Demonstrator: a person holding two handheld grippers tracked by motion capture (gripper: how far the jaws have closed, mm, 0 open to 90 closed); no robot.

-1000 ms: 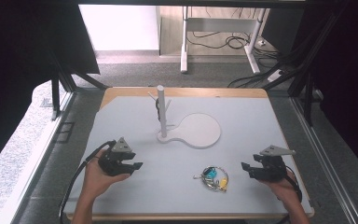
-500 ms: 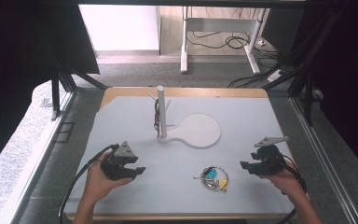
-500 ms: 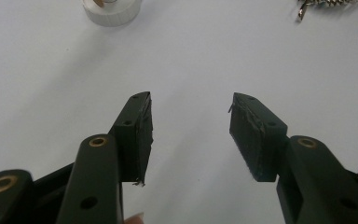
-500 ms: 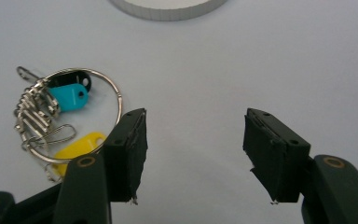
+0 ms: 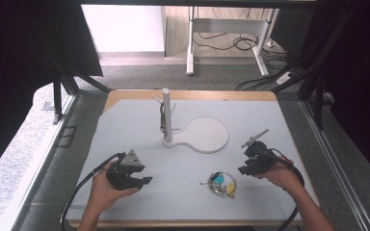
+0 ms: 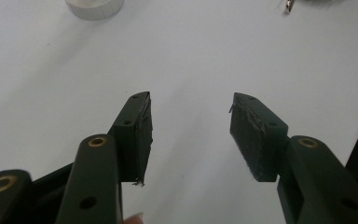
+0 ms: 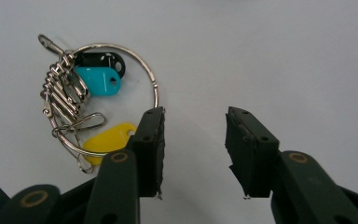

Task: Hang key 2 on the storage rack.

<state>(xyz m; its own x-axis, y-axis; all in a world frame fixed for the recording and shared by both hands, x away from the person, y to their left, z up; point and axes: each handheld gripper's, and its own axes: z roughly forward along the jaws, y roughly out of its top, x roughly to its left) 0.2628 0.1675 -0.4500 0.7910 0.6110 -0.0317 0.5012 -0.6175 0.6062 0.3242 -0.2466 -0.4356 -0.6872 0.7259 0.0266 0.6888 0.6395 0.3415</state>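
Observation:
A metal key ring [image 5: 220, 183] with black, teal and yellow tags lies flat on the white table, front right of centre. My right gripper [image 5: 242, 170] hovers just right of it. In the right gripper view the key ring [image 7: 91, 95] lies left of the left fingertip. The right gripper [image 7: 193, 114] is open; its jaws have just been closing with nothing between them. My left gripper [image 5: 145, 181] is held low at the front left. Its jaws [image 6: 191, 100] have just been opening and stand open over bare table.
A white stand [image 5: 167, 116] with an upright post and side pegs rises from a round flat base [image 5: 207, 135] at the table's middle. The base's rim [image 6: 94, 6] shows at the top of the left gripper view. The table's wooden front edge [image 5: 188, 223] runs close to the hands.
My right gripper has moved left toward the key ring and risen a little, its jaws narrowing. The left gripper has stayed almost in place.

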